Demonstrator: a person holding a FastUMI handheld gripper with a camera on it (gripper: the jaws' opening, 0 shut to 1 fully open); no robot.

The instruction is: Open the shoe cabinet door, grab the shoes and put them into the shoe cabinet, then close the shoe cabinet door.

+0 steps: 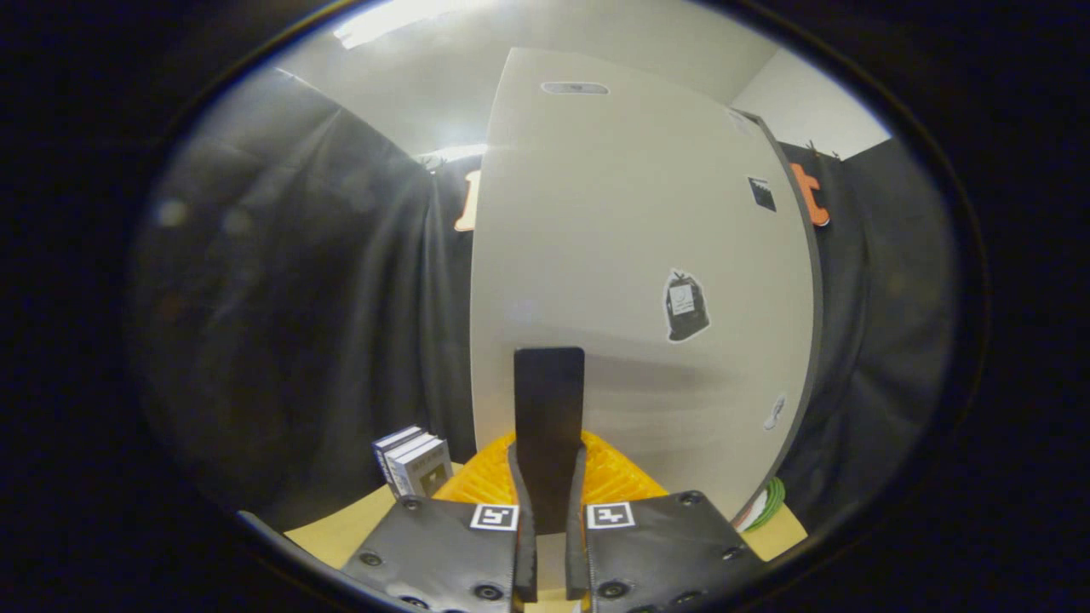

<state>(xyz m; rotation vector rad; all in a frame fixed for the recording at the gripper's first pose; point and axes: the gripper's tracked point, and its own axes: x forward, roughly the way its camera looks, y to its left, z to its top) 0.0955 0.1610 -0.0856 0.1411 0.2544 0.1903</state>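
Note:
The white shoe cabinet door (647,255) stands upright straight ahead, close to me, with a few small stickers on its face. A dark flat handle strip (549,400) rises against the door from between my fingers. My gripper (549,455) is shut on this strip, one finger pressing on each side. An orange ribbed shoe (613,481) lies at the foot of the door, just beyond and beneath the fingers, partly hidden by them.
A small stack of boxes or books (415,464) stands left of the shoe on the yellow wooden surface (349,528). A green and white coil (769,504) lies by the door's lower right corner. Black cloth walls hang on both sides.

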